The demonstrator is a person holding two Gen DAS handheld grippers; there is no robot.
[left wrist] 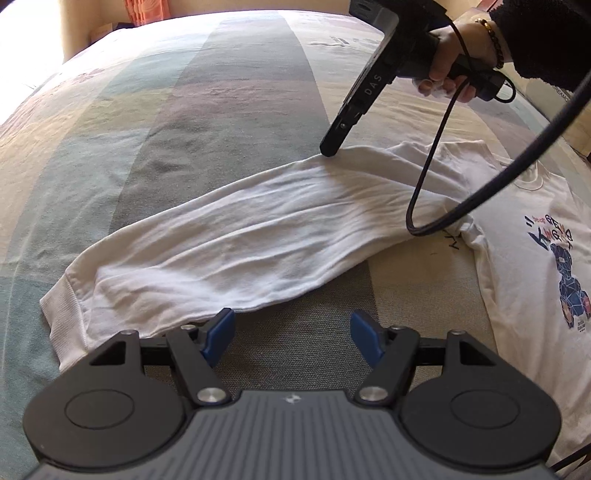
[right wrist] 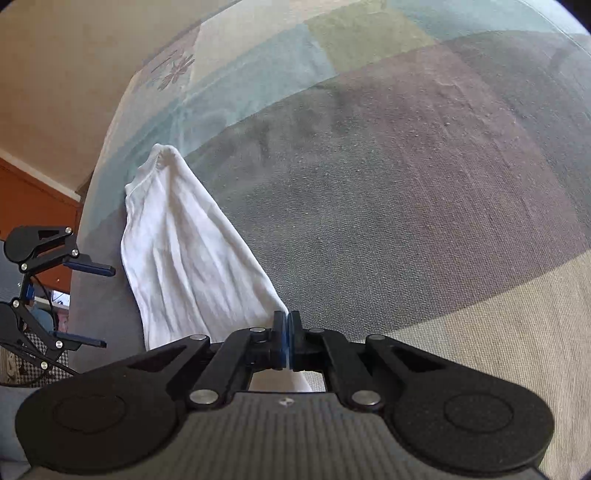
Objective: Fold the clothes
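— So where does the shirt (left wrist: 535, 221) lie?

— On the bed (left wrist: 184, 129), spread over a bedcover of wide pastel and grey bands. Its body sits at the right edge of the left wrist view, chest print facing up, blue and red shapes with some lettering above them. One long sleeve (left wrist: 240, 251) stretches leftward from it across the grey band, and its ribbed cuff (left wrist: 64, 310) ends at lower left.

— And the right gripper (right wrist: 287, 334)?

— Its blue-padded jaws are pressed together on the sleeve's upper edge near the shoulder. From its own camera the white cloth meets the pads and shows again just below them; no earlier picture shows them closing. From the left wrist view the gripper's black body slopes down to the cloth, and the fabric rises to a small peak at its tip.

— Who holds it?

— A hand (left wrist: 454, 59) around the handle, with a beaded bracelet (left wrist: 491, 37) at the wrist and a dark fuzzy sleeve above. A black cable (left wrist: 436, 155) loops down from the handle over the shirt.

— The left gripper (left wrist: 291, 332)?

— Its jaws stand spread, nothing between them. The left pad sits just at the sleeve's near hem, close to the cuff; whether it touches the cloth cannot be told. The right pad hangs over bare bedcover.

— Anything else?

— An orange curtain (left wrist: 142, 11) shows beyond the bed's far edge.
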